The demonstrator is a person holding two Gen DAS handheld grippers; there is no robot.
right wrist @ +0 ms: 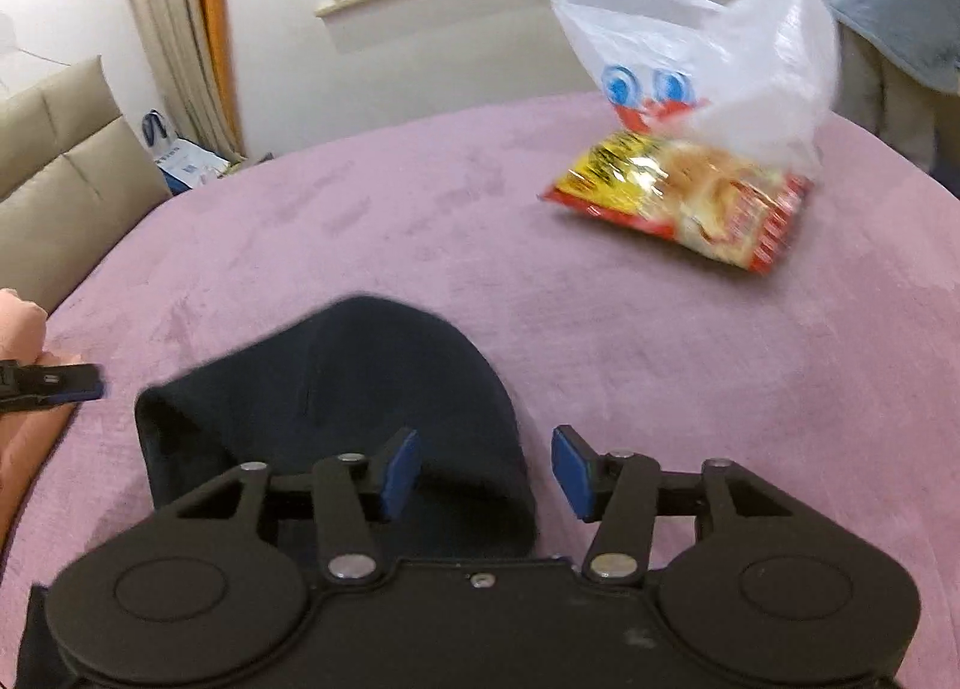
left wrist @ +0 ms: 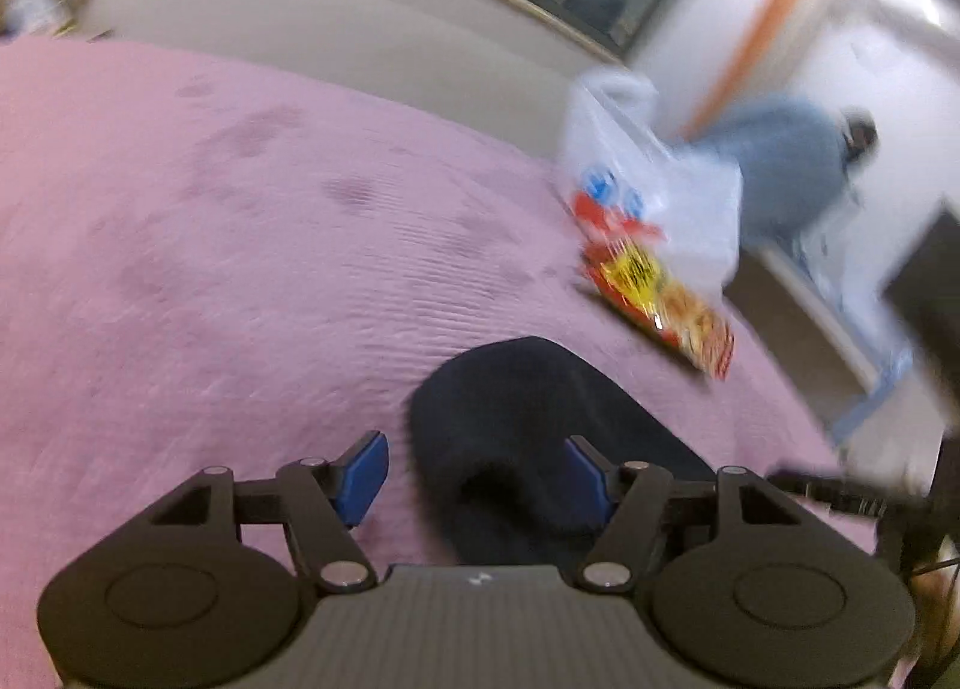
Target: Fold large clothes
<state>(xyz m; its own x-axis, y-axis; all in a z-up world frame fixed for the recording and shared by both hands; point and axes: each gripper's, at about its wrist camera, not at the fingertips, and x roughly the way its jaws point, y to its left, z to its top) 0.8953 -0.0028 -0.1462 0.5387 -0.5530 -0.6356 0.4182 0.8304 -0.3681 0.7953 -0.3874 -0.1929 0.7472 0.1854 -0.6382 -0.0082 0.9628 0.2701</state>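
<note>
A dark navy garment (left wrist: 528,425) lies bunched on a pink bedspread (left wrist: 240,245). My left gripper (left wrist: 477,473) is open; the cloth's near end lies between and under its blue pads (left wrist: 363,473). In the right wrist view the same dark garment (right wrist: 360,389) lies just ahead of my right gripper (right wrist: 486,470), which is open, its left pad (right wrist: 401,470) over the cloth's near right edge. The left gripper's tip (right wrist: 54,380) shows at that view's left edge.
A white plastic bag (right wrist: 708,47) and a red-and-yellow snack packet (right wrist: 690,203) sit on the bedspread (right wrist: 660,359) far right. A beige headboard (right wrist: 54,161) stands at left, a window and sill behind. A blue-grey blanket (left wrist: 786,161) hangs beyond the bed.
</note>
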